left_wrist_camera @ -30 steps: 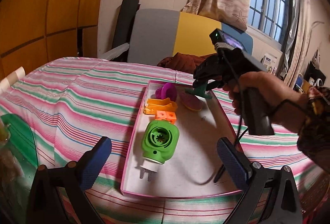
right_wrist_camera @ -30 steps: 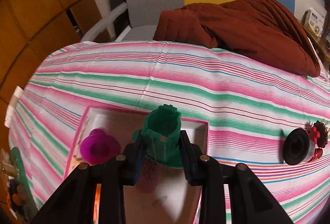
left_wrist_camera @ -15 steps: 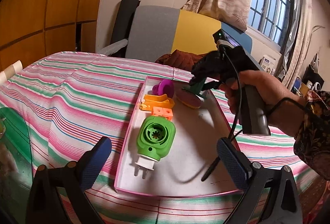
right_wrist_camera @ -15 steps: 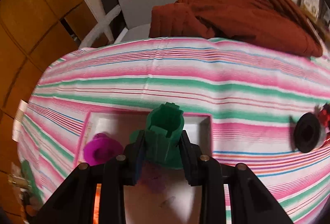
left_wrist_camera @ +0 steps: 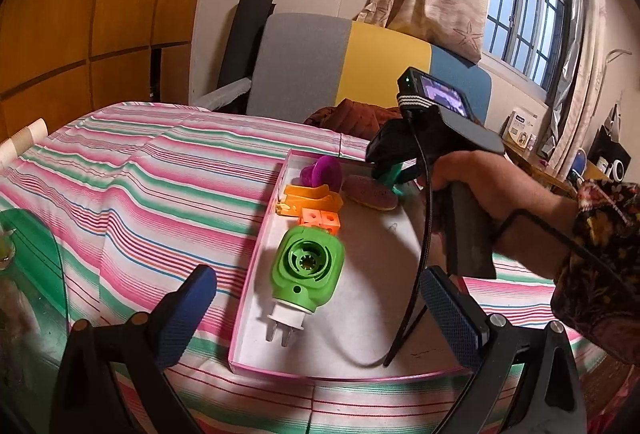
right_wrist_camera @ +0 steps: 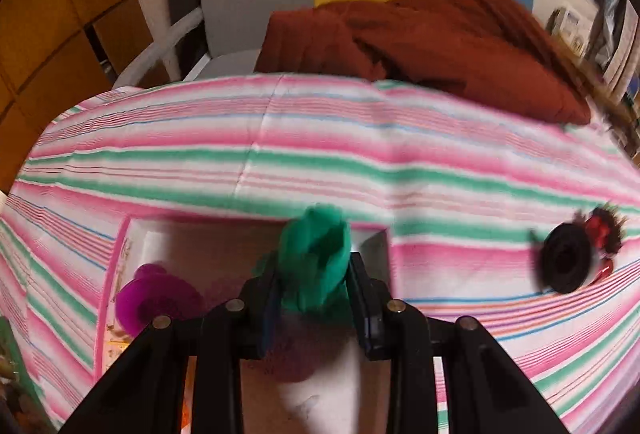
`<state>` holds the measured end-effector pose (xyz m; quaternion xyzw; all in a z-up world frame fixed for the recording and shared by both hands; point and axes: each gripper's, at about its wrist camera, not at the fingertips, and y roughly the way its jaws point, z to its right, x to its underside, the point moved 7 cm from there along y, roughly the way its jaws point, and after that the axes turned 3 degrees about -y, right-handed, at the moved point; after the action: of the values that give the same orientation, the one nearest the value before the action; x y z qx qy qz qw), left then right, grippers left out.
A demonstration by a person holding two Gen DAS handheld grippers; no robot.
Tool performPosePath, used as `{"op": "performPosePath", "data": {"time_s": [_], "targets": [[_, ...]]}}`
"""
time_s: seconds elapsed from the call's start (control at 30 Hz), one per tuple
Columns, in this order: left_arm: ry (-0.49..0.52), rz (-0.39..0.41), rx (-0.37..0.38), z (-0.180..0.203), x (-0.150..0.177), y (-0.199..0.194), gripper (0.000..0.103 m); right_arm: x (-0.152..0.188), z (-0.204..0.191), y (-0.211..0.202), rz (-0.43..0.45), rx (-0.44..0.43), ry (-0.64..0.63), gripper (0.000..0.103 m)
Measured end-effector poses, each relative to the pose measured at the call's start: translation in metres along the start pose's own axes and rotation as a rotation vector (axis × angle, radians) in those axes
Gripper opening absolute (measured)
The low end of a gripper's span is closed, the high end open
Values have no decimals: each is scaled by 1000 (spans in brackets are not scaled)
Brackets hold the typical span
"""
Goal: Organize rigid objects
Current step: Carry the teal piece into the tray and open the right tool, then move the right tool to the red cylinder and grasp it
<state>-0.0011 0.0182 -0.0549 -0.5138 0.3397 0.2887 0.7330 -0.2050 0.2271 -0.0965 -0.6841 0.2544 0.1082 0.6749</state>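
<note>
Right tool (right_wrist_camera: 316, 298) pinches a dark green plastic piece (right_wrist_camera: 316, 258) over the far end of the pink-rimmed tray (left_wrist_camera: 256, 246) on the striped table (left_wrist_camera: 140, 178); blurry, so contact with the tray floor is probably not there. Left tool (left_wrist_camera: 316, 302) is spread wide, holding nothing, near the tray's front edge. Light green plug device (left_wrist_camera: 308, 266), orange blocks (left_wrist_camera: 320, 218), purple cup (left_wrist_camera: 320, 174) lie in the tray.

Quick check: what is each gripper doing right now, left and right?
Left gripper: open, holding nothing, above the pink tray.
Right gripper: shut on the dark green toy.
</note>
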Motion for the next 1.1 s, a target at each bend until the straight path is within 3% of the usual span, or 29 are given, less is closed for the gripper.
{"op": "performPosePath", "data": {"time_s": [0.1, 0.23, 0.4, 0.6, 0.8, 1.1], "targets": [[-4, 2, -3, -2, -1, 0, 103, -1, -2, -3, 37, -53, 3, 33], [-12, -5, -7, -3, 1, 2, 103, -1, 11, -22, 69, -126, 62, 55], [-16, -16, -1, 2, 2, 5, 103, 11, 35, -40, 57, -232, 136, 56], [4, -24, -4, 9, 4, 8, 103, 32, 59, -51, 22, -263, 174, 56], [25, -21, -18, 13, 3, 8, 103, 54, 75, -67, 14, -197, 106, 56], [44, -43, -24, 22, 4, 12, 103, 69, 91, -96, 109, 14, -124, 56]]}}
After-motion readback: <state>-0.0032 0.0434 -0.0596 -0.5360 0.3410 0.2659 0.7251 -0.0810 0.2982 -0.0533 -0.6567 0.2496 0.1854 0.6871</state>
